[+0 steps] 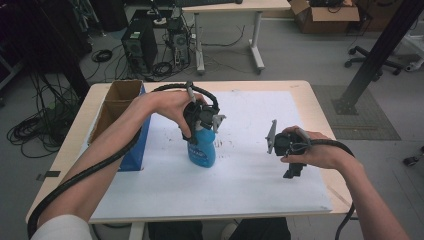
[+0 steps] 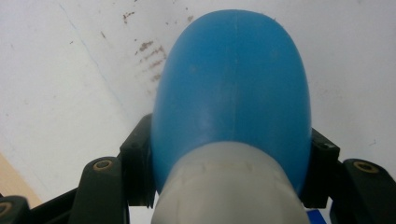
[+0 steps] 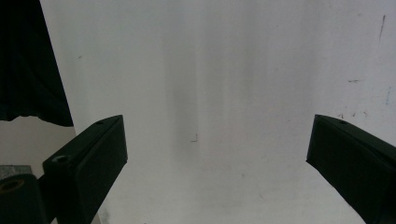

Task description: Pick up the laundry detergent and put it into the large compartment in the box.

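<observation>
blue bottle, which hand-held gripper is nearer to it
Left. The left hand-held gripper is clamped on the blue bottle from above, jaws on either side of its upper part. The right hand-held gripper is off to the bottle's right over the white sheet, jaws open.

A wooden table (image 1: 305,95) carries a white sheet (image 1: 250,180), a blue bottle (image 1: 202,147) and a cardboard box (image 1: 117,107)

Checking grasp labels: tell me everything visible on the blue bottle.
The blue bottle is smooth, glossy plastic with a rounded body narrowing to a pale, whitish collar; label print shows on its side, unreadable. It stands upright on the white sheet near the table's middle, right of the cardboard box. The left gripper comes from above, jaws pressed on both sides below the collar.
</observation>
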`<state>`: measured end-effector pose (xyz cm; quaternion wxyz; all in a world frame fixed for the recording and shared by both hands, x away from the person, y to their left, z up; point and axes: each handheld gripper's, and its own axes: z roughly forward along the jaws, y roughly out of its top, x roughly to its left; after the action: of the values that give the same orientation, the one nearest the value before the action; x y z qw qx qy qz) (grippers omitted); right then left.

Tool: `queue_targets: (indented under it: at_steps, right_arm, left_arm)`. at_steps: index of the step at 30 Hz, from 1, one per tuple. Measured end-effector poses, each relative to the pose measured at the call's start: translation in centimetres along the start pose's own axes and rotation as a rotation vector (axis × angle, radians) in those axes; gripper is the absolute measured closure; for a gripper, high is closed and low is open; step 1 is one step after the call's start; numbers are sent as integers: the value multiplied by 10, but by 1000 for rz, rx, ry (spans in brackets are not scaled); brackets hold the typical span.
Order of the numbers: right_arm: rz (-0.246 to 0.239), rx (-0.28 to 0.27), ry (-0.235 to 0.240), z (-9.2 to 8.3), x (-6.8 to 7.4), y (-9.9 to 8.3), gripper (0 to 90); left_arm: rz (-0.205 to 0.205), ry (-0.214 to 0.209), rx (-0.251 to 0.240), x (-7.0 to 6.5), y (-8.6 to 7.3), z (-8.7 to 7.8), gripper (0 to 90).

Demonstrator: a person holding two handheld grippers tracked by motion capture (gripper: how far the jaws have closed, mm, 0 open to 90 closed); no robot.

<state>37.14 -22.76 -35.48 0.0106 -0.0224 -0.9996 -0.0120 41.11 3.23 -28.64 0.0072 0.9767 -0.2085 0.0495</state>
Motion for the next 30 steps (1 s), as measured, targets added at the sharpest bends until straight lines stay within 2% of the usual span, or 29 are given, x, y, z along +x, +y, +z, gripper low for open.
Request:
queue_targets:
  at_steps: [7, 13, 21, 22, 26, 30]
  right_arm:
    - [-2, -1, 1, 1, -1, -1, 48]
    - [-5, -6, -2, 0, -1, -1, 48]
    - [-4, -6, -6, -1, 1, -1, 48]
    - [-8, -8, -6, -1, 1, -1, 48]
    - [-6, -8, -8, -2, 2, -2, 48]
    - [-12, -16, -13, -5, 4, -1, 48]
  left_arm:
    - [-1, 0, -14, 0, -1, 0, 379]
    - [-3, 1, -3, 0, 0, 0, 380]
    - [-22, -10, 1, 0, 3, -9, 380]
    - [-42, -13, -5, 0, 3, -14, 380]
    - [-64, -13, 1, 2, 3, -25, 380]
    - [-131, -12, 0, 3, -1, -48, 380]
